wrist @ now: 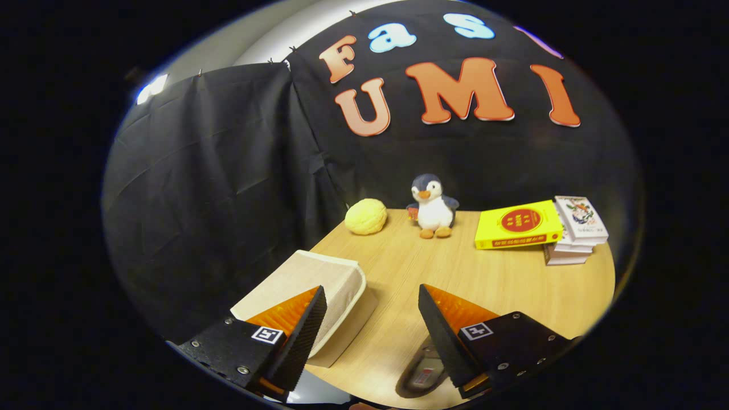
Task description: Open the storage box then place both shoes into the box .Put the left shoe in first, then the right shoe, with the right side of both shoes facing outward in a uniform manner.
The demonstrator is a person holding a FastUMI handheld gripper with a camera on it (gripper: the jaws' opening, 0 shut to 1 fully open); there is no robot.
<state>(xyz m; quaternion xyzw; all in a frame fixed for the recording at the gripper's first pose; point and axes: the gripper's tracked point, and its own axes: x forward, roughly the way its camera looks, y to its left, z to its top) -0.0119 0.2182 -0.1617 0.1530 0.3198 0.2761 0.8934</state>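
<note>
Through the gripper view, your gripper hangs above the near part of a light wooden table with its fingers spread wide and nothing between them, so it is released.

The storage box, a pale cream container with its lid on, lies on the table's near left corner. Your left finger overlaps its near end in the view; whether it touches the lid you cannot tell.

Just below and behind your right finger, a dark shoe pokes out on the tabletop, its opening and insole label partly visible, the rest hidden by the finger. You cannot tell which shoe of the pair it is.

Well beyond the fingers, at the far edge of the table against the black cloth wall, a yellow knobbly ball sits just left of a plush penguin, which stands upright. To the right, a yellow book leans on a small stack of white books.
</note>
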